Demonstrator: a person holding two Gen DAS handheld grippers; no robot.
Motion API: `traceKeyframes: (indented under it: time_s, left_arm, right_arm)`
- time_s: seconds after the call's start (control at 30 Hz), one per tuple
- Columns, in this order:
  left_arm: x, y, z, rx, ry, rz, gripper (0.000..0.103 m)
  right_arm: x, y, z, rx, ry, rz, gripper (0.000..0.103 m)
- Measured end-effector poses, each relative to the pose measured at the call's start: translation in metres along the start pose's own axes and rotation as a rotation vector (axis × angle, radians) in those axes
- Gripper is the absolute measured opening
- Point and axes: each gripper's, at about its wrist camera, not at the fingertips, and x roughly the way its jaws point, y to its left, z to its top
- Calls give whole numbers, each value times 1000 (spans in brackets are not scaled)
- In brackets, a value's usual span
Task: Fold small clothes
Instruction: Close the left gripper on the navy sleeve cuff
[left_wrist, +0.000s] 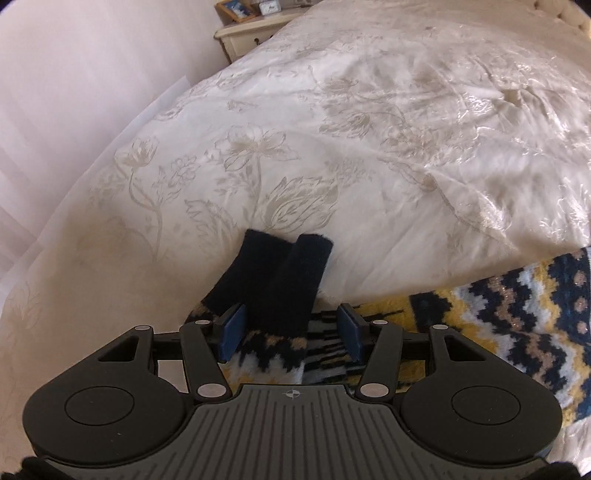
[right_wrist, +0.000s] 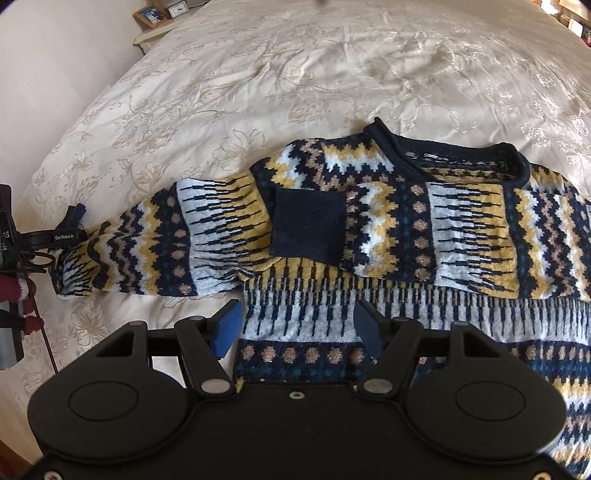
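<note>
Lying spread on the bed (right_wrist: 229, 74), collar away from the right camera: a patterned knit sweater (right_wrist: 461, 229), one sleeve already folded across the chest with its navy cuff (right_wrist: 308, 227) resting there, the other sleeve (right_wrist: 159, 243) stretching out flat toward the left. Risking, from here, a lopsided fold: pulling that outstretched sleeve by its cuff alone, and so stretching the soft, loose knit and dragging the body askew on the slick satin bedspread. Risking also a shallow pinch slipping off the thick rib, or catching the cover along with the wool. Possibly disturbing the sleeve already folded, if the body gets tugged. Hovering over the far sleeve end, tilted steeply downward: left gripper (left_wrist: 291, 332), open, its blue pads straddling the dark sleeve cuff (left_wrist: 280, 280) without pressing on it. Hanging above the sweater's lower body, likewise angled down: right gripper (right_wrist: 299, 328), open too, nothing between its pads but the knit beneath. Standing beyond the bed's corner: a nightstand (left_wrist: 243, 33).
</note>
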Motion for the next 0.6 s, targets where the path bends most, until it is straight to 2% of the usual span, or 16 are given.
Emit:
traceKeyframes:
  time_s: [0.13,0.2,0.23,0.3,0.4,0.5,0.6]
  left_arm:
    - [10,-4,5,11,-10,23,50]
    - [13,-3,8,-5,-28,10,10]
    - [13,-3,10,-13,-26,10,7]
    - [9,0,12,-51,-33,-15,5]
    - [-12,2,15,-113,-91,-40,5]
    - [-45,-10,21,-125,-159,-58,5]
    - [-88,-33,27,-126,-234,-114,5]
  right_arm:
    - [-3,-2,-1,-1,2,0,70]
    - [-5,-3,-3,-3,1,0,70]
    - [-6,-4,-4,-1,1,3,70]
    - [-8,-7,-6,3,-2,12,70]
    - [-11,-13,-9,6,-6,28,70]
    - [-12,-22,-11,5,-11,51,70]
    - [-14,-35,-14,1,-16,74,70]
